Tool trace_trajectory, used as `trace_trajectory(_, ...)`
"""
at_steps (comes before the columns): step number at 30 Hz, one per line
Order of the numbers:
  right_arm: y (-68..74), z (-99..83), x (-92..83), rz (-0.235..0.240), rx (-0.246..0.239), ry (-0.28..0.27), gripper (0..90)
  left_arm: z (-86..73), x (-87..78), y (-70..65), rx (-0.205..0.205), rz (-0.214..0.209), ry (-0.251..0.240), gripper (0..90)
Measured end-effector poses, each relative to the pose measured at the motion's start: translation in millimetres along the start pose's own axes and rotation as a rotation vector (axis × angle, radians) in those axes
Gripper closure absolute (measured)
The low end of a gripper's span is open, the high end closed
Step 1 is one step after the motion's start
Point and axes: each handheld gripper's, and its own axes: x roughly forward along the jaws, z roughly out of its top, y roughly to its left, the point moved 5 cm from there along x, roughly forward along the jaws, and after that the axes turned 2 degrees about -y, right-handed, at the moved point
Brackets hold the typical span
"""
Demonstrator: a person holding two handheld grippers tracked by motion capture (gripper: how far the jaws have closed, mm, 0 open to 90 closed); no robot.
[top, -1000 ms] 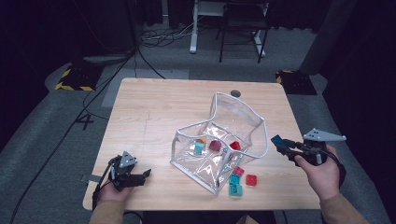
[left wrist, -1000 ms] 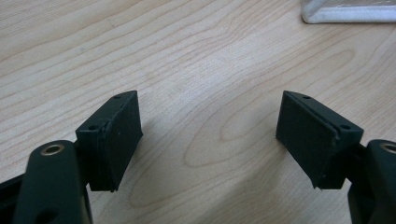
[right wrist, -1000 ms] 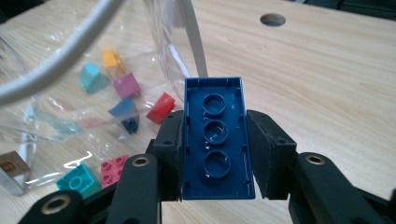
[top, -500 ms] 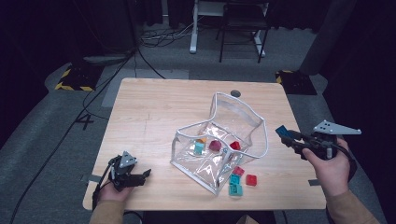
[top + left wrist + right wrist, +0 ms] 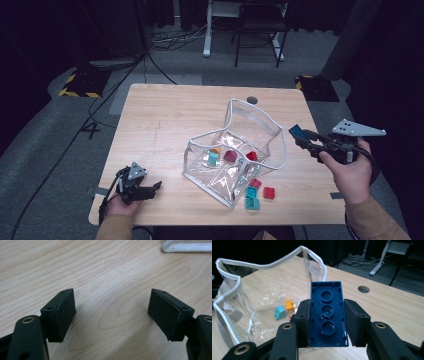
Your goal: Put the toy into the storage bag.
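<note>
Nearest you, your left gripper (image 5: 150,189) rests on the wooden table (image 5: 165,115), jaws spread wide around nothing. Farther out, your right gripper (image 5: 326,322) clamps a dark blue toy brick (image 5: 326,314), held just beside the clear plastic bag's (image 5: 250,125) white rim.

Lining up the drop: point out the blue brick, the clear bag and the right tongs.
blue brick (image 5: 327,312), right gripper view, its hollow underside.
clear bag (image 5: 260,116), high view, the white-edged rim at the back.
right tongs (image 5: 327,322), right gripper view, midway between the pads clamping the brick.
</note>
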Motion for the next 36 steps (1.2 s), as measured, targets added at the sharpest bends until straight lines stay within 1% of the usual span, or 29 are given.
trace_trajectory(5,9.7,15.5,9.6,0.027,-0.023,-0.002,59.4,0.0,-0.1,0.1,0.001,0.000,0.001,22.6)
trace_trajectory(10,18.0,30.2,27.0,0.052,-0.047,0.004,59.4,0.0,-0.1,0.1,0.001,0.000,0.001,22.6)
trace_trajectory(16,31.3,43.5,47.5,0.087,-0.076,0.016,59.4,0.0,0.0,0.1,-0.001,0.000,0.000,22.6)
trace_trajectory(20,37.7,49.0,59.4,0.104,-0.083,0.026,59.4,0.0,0.0,0.1,-0.001,0.000,0.000,22.6)
trace_trajectory(24,43.9,52.8,72.1,0.118,-0.083,0.035,59.4,0.0,0.0,0.1,-0.001,0.000,0.000,22.6)
trace_trajectory(27,46.6,54.4,82.6,0.121,-0.073,0.046,59.4,0.0,0.0,0.1,-0.001,0.000,0.000,22.6)
trace_trajectory(28,46.6,54.4,82.6,0.121,-0.073,0.046,59.4,0.0,0.0,0.1,-0.001,0.000,0.000,22.6)
trace_trajectory(29,47.2,54.7,86.2,0.123,-0.067,0.049,59.4,0.0,-0.1,0.1,-0.001,0.000,0.000,22.6)
trace_trajectory(30,48.0,54.5,94.7,0.121,-0.057,0.061,59.4,0.0,0.0,0.1,-0.001,0.000,0.000,22.6)
trace_trajectory(32,48.3,54.0,101.2,0.120,-0.053,0.070,59.4,0.0,0.0,0.1,-0.001,0.000,0.000,22.6)
trace_trajectory(36,49.6,52.3,115.4,0.128,-0.027,0.085,59.4,-0.1,-0.1,0.1,-0.002,0.000,0.001,22.7)
